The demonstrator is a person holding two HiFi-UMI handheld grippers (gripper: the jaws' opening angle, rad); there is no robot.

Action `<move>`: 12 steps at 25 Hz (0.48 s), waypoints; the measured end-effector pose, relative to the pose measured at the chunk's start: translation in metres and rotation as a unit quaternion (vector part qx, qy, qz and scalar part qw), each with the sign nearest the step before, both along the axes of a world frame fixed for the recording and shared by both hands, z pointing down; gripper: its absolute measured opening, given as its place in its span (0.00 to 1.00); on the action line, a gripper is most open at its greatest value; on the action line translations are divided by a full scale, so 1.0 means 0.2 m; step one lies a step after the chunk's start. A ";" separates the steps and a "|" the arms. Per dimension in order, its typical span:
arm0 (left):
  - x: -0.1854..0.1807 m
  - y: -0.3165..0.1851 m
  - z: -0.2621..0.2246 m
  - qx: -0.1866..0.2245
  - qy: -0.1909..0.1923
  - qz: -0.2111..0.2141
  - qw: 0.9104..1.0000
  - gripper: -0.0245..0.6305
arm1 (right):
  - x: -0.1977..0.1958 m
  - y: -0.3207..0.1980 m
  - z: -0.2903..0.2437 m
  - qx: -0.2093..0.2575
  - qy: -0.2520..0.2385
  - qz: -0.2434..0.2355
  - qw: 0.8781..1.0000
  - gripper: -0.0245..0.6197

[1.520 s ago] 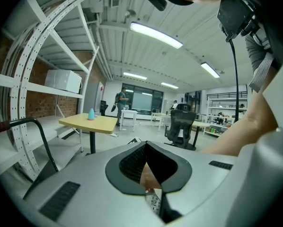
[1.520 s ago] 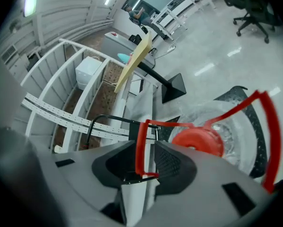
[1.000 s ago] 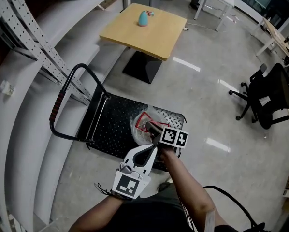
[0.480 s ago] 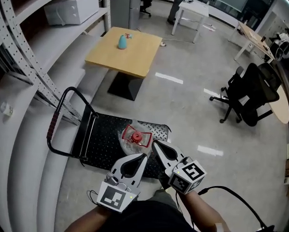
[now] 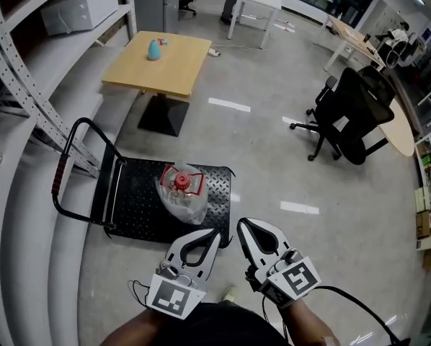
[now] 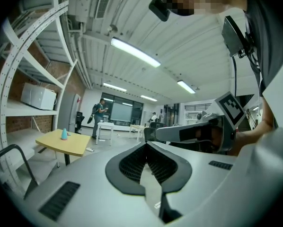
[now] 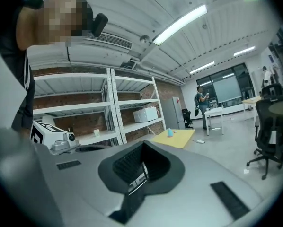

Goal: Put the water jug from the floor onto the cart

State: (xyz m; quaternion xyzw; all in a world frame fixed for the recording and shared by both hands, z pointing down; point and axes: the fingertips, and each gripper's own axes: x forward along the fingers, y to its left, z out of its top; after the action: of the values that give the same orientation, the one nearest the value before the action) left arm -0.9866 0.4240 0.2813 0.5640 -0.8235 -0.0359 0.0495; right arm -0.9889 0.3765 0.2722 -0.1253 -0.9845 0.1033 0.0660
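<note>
now a glossy grey concrete floor [image 5: 273, 157] runs through an open workshop with one yellow table [image 5: 154, 67] and one black office chair [image 5: 349, 117]. the one water jug [image 5: 181, 193] sits on the single black flatbed cart [image 5: 136, 204], just ahead and slightly left of the tongs, touching neither. the left gripper [image 5: 214, 233] and right gripper [image 5: 243, 225] hang side by side, each closed on nothing.

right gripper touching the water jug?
Apart. Head view shows bare cart deck between the right gripper and the water jug; right gripper view shows jaws shut, nothing between them.
</note>
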 end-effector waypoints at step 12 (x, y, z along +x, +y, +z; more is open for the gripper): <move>1.63 -0.03 0.08 -0.045 0.022 -0.078 0.996 0.04 | 1.69 -0.13 0.13 0.027 -0.005 -0.051 0.998 0.04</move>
State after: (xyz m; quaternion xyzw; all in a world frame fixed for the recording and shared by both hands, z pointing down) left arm -0.6607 0.4179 0.2976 0.4939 -0.8647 -0.0152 0.0901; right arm -0.6518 0.3498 0.2978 -0.1741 -0.9796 0.0724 0.0698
